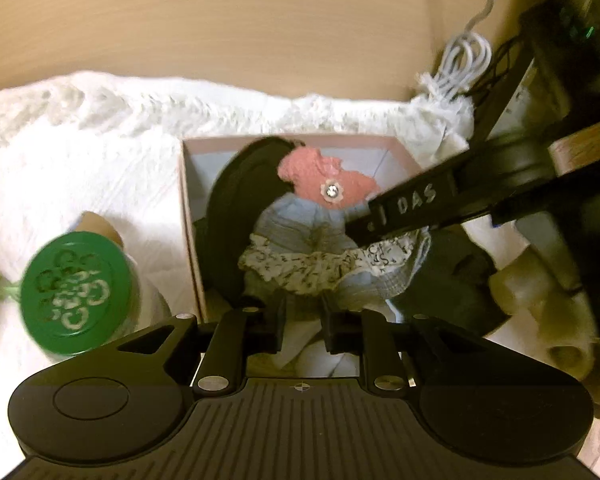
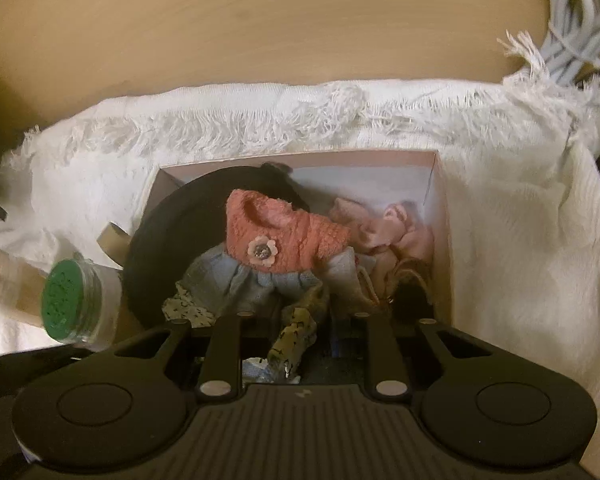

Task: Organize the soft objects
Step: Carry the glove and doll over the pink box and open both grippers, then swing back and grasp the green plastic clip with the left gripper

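1. Right wrist view: an open pink box (image 2: pixel 440 200) sits on a white fringed cloth (image 2: pixel 520 240) spread over a wooden worktop (image 2: pixel 260 20). Inside the box lies a small doll dress (image 2: pixel 272 240) with a coral knit top, a flower button, a blue skirt and a printed frill.
2. Beside the dress, also in the box, are a black round disc (image 2: pixel 160 248) on the left and crumpled pink fabric (image 2: pixel 384 228) on the right.
3. The dress looks light, limp and easily creased. It will likely sag when lifted, so the gathered waist or the thicker knit top seems the best place to pinch.
4. The right tongs (image 2: pixel 304 320) are nearly closed, with the printed frill of the dress hanging between the fingers; they appear to pinch it.
5. Left wrist view: the left tongs (image 1: pixel 304 316) hover at the near edge of the box, only narrowly open. Pale cloth shows in the gap, but whether it is gripped I cannot tell.
6. A jar with a green lid (image 1: pixel 76 284) stands on the cloth just left of the box, apart from both tongs.
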{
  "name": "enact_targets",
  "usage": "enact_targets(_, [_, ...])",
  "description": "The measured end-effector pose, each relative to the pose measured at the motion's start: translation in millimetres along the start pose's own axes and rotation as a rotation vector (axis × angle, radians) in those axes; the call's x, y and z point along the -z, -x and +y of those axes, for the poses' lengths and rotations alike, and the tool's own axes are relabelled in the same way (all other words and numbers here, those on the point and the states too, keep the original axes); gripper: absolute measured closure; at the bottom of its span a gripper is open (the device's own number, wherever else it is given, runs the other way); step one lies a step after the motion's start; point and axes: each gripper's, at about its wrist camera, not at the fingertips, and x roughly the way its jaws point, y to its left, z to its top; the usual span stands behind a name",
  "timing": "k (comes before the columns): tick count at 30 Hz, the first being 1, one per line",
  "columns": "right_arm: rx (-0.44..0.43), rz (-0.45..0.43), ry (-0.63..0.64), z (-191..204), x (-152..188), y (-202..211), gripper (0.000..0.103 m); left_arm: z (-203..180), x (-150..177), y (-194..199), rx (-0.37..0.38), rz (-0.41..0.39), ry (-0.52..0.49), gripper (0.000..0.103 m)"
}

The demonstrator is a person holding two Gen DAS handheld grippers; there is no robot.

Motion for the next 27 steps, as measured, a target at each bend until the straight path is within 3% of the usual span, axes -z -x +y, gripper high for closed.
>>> enact_targets(3, [0.028,-0.017,0.029,2.9,2.0,0.7,0.079,1.8,-0.6,15.8,0.010,-0.035,0.006,0.082])
enact_targets(8, [0.107,-0.072,0.101,15.1,3.5,20.4,0.048,9.9,2.9,46.5,0.025,-0.104,0.045,0.082])
enact_targets(11, [0.126,-0.153,0.165,28.2,1.9,45.9,0.044,24.1,13.8,78.5,0.027,-0.190,0.101,0.082])
enact_targets(16, [0.065,-0.234,0.312,70.2,-0.1,77.2,0.032,56.2,53.6,123.2,-0.077,-0.291,0.175,0.082])
enact_targets(18, [0.014,-0.240,0.392,94.6,-1.1,81.9,0.027,75.1,73.7,133.5,-0.147,-0.285,0.229,0.082])
enact_targets(23, [-0.107,-0.158,0.543,174.0,-13.4,59.0,0.026,126.4,117.8,133.8,-0.242,-0.180,0.418,0.082])
enact_targets(27, [-0.120,0.012,0.698,238.5,-21.5,8.6,0.026,151.3,139.6,136.1,-0.218,-0.158,0.483,0.082])
